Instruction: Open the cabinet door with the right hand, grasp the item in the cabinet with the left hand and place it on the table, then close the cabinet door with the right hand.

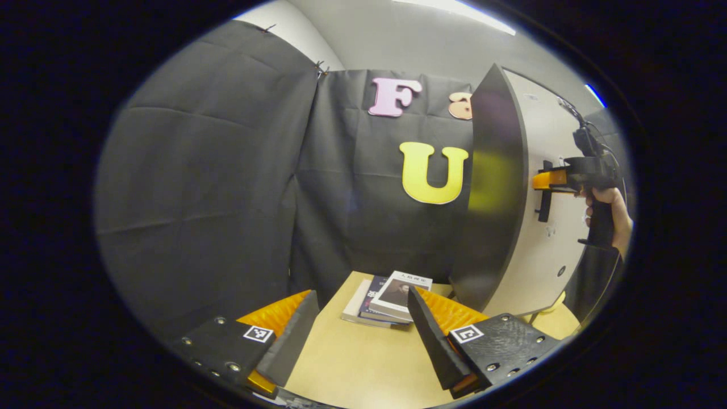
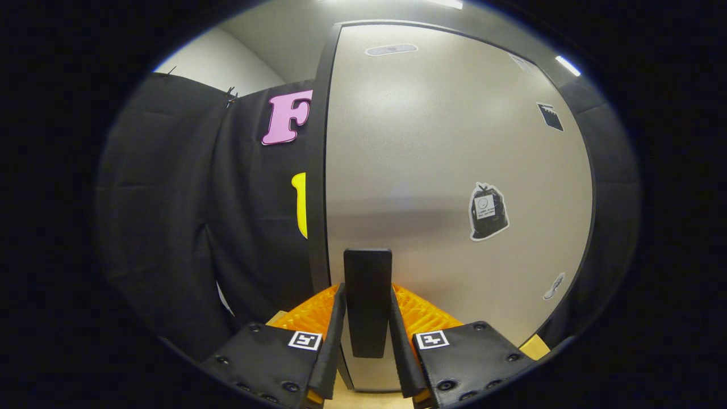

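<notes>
Left gripper view: the left gripper [image 1: 360,335] hovers low over the bench [image 1: 363,363] with its jaws spread wide and nothing between them. Ahead of it a small stack of books [image 1: 389,298] lies flat on the bench, near the foot of the cabinet door [image 1: 494,187]. The door stands partly swung out, its dark edge turned toward the camera. Farther right, the right gripper [image 1: 548,180], held in a hand [image 1: 613,213], meets the door at its handle [image 1: 544,193].

Right gripper view: the right gripper [image 2: 368,318] has its jaws pressed against the two sides of the dark upright door handle [image 2: 368,301], pinching it. The pale face of the cabinet door [image 2: 431,170] carries a few small stickers [image 2: 487,211]. Its dark leading edge runs down the left side, with the booth cloth beyond.

Stage of the task, as a judgement: the door is open and gripped for a swing, and the books, if they are the cabinet's item, already rest on the bench with the left jaws released. The cabinet's interior cannot be seen, so whether anything is left inside cannot be told. On this reading the retrieval and placement are done, and the remaining step is to push the door shut with the right hand, then release the handle.
</notes>
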### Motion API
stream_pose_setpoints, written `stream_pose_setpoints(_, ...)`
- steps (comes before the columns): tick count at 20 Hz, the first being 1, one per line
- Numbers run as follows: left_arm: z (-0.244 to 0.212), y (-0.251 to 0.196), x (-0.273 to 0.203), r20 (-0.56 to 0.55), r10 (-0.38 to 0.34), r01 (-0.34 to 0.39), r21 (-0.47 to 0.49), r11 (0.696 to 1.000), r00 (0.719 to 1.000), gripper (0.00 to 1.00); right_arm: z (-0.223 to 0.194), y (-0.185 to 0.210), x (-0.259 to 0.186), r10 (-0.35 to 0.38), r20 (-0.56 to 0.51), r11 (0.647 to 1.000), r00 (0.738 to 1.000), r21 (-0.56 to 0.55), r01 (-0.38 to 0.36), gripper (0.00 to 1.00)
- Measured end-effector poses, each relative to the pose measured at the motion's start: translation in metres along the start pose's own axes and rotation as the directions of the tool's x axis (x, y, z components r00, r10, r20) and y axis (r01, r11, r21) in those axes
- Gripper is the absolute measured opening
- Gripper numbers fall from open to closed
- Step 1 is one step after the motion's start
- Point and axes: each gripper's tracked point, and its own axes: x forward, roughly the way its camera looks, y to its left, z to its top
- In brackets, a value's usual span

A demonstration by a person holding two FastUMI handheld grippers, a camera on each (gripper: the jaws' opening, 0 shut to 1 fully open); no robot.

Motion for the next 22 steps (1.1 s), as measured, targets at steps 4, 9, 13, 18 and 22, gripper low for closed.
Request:
stream_pose_setpoints(4,-0.005,-0.002,0.001,-0.021,-0.015,0.015,-0.008,1.0,1.0,0.96,-0.001,0.0,0.001,-0.003,-0.015,1.0,1.0,0.021,0.003,0.28)
stream_pose_setpoints(9,-0.01,-0.006,0.002,-0.045,-0.054,0.052,-0.045,0.998,0.997,0.97,-0.002,0.003,0.0,0.072,-0.026,0.996,0.997,-0.041,-0.073,0.13)
stream_pose_setpoints(13,-0.007,-0.006,-0.001,-0.06,-0.067,0.062,-0.077,0.995,0.996,0.95,-0.002,0.003,-0.006,0.126,-0.018,0.991,0.992,-0.053,-0.126,0.08)
stream_pose_setpoints(18,0.009,-0.005,-0.003,-0.019,-0.035,0.034,-0.049,0.998,0.999,0.94,-0.001,0.005,-0.018,0.23,-0.012,0.972,0.973,-0.043,-0.231,0.09)
stream_pose_setpoints(22,0.01,-0.004,-0.002,0.002,0.018,-0.018,-0.044,0.999,1.0,0.94,0.0,0.007,-0.036,0.32,-0.013,0.945,0.947,-0.064,-0.32,0.09)
